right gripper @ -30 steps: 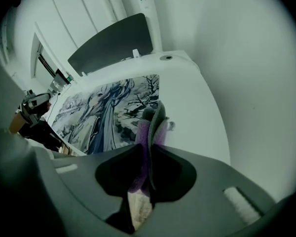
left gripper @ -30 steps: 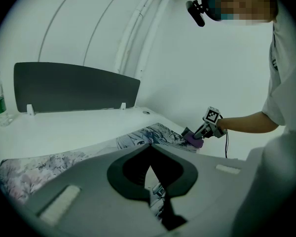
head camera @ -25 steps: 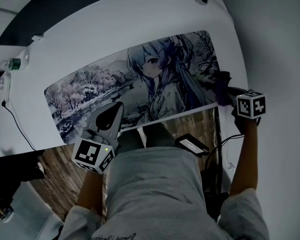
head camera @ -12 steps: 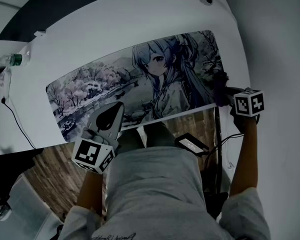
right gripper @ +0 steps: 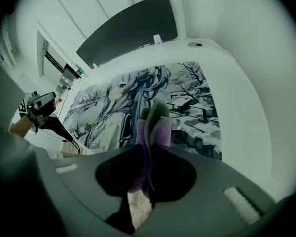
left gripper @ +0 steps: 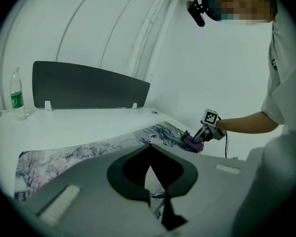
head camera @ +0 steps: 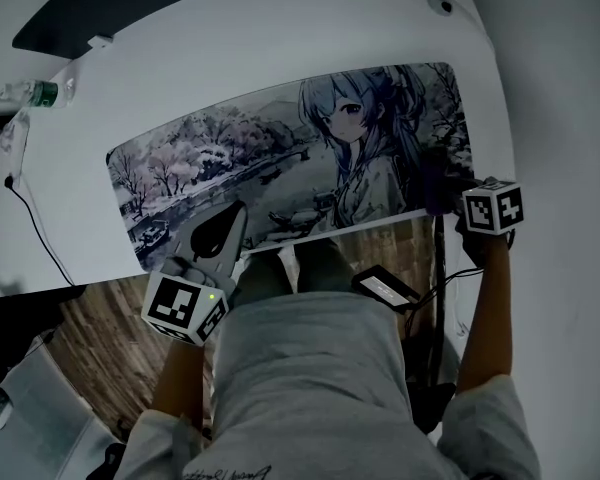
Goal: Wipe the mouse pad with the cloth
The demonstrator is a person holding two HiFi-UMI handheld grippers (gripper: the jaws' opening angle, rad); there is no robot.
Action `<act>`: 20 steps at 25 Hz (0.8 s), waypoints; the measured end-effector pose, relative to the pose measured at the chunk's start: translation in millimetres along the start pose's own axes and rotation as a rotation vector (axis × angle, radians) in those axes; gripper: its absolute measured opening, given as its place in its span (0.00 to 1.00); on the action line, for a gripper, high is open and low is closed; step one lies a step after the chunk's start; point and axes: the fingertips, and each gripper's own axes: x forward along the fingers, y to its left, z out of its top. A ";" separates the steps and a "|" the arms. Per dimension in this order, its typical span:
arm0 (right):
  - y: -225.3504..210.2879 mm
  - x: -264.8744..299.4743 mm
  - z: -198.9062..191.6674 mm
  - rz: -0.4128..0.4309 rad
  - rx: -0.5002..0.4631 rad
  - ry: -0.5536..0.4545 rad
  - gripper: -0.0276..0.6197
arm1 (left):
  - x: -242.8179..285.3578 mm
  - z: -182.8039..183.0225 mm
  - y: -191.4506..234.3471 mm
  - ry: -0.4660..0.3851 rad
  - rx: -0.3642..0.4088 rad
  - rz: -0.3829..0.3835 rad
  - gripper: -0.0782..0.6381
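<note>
Head view has the mouse pad (head camera: 230,158) lying long-ways across the white desk (head camera: 280,58), with its near edge right at the desk's near edge. The purple cloth (right gripper: 153,125) is down at the pad's right end, near that near edge. It's pinched in the right tongs (right gripper: 148,149), with the 2 jaws clamped on a folded wad and a short tuft sticking out past the tips onto the print. The left tongs (head camera: 240,211) are over the near edge of the pad, left of the middle. Those jaws are closed tip to tip with nothing in them. I can't tell if they're actually pressing on the pad or just hanging above it.

My guess is the wipe has barely started, since nearly the whole pad lies to the left of the cloth.

Stuff that could go sideways:
- If the left tongs aren't pinning the pad, dragging the cloth could scoot or wrinkle it, and the near edge has no desk to spare.
- With that little cloth poking out, the hard jaw tips might scrape the print.
- A weak pinch could let the wad pull out mid-stroke.
</note>
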 end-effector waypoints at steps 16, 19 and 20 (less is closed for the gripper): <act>105.2 37.8 12.1 0.048 -0.013 0.011 0.15 | -71.8 -16.9 62.5 -0.024 -0.028 0.035 0.13; 122.4 44.6 12.5 0.053 -0.025 0.023 0.15 | -86.2 -22.6 72.7 -0.026 -0.037 0.045 0.13; 127.9 46.9 12.8 0.055 -0.032 0.027 0.15 | -91.2 -24.6 76.2 -0.026 -0.039 0.048 0.13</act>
